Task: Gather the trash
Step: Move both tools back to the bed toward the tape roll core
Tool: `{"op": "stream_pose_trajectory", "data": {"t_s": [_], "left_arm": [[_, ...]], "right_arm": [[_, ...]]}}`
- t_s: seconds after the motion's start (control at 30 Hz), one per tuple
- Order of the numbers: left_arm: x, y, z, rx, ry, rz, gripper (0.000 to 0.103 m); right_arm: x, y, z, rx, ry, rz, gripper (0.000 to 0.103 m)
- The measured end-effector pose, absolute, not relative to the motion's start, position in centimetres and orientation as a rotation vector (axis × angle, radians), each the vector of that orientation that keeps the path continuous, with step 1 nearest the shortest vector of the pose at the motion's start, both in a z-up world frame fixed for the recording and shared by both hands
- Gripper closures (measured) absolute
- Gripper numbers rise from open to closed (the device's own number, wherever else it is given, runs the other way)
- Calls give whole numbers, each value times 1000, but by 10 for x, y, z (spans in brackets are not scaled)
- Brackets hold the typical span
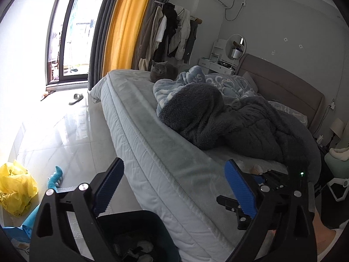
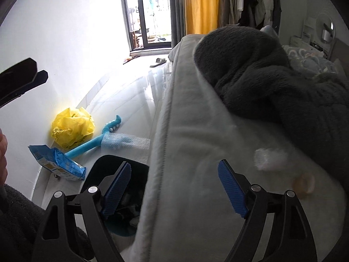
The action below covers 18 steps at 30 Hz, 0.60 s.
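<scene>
In the left wrist view, the left gripper (image 1: 173, 187) fills the bottom of the frame. Its jaws are spread wide and nothing is between them. Below it, at the bottom centre, stands the dark bin (image 1: 139, 235), and some scraps already lie inside, so I judge that part of the trash is collected. At the lower left a yellow bag (image 1: 16, 188) and a blue toy (image 1: 55, 178) lie on the floor (image 1: 65, 131). On the bed (image 1: 157, 152), at the lower right, a small pale piece (image 1: 256, 168) lies just beside the other gripper's tip. A cat (image 1: 162, 71) sits at the far end of the bed.

In the right wrist view, the right gripper (image 2: 174, 188) is also spread and holds nothing. The bin (image 2: 117, 198) is at the bottom, left of centre, close against the bed (image 2: 196, 152). To the left of it, on the floor, remain the yellow bag (image 2: 73, 127), a blue packet (image 2: 57, 163), the toy (image 2: 93, 139) and a bubble sheet (image 2: 128, 145). On the bed, at the right, a blurred white wad (image 2: 269, 159) and a pale ring-like piece (image 2: 304, 184) still lie.

So the task seems partly done: several pieces on the floor and the bed are left to pick up.
</scene>
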State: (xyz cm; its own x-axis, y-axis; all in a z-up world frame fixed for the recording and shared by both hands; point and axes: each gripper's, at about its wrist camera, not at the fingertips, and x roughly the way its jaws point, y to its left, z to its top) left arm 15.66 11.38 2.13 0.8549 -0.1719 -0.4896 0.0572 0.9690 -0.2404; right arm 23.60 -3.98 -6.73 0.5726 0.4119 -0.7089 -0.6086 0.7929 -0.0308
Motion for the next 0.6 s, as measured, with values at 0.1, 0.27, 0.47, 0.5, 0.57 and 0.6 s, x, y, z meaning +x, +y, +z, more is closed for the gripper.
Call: {"op": "stream_pose_trajectory", "data": {"t_s": [0.1,0.27,0.47,0.5,0.57,0.6], "left_arm": [[172,99,16,-208,543,-127,8],[190,79,9,-177,562,-137,8],[208,54,2,-164,570,-150,8],[211,49,1,-165,571,-155,8],[217,40,1,-166,570,-165,8],[219,36,0,-162,570,-170,8]], "right_arm": [[248,-71,-63,-271,715,546,14],[266,-110,-65,-238,715,484,13],[281,-139,-73,-225,717,457,13],[282,-145,-75,-221,720,450,13],[285,-156,-80,-227,725,436,13],[286,-161,-81,-232,725,429,13]]}}
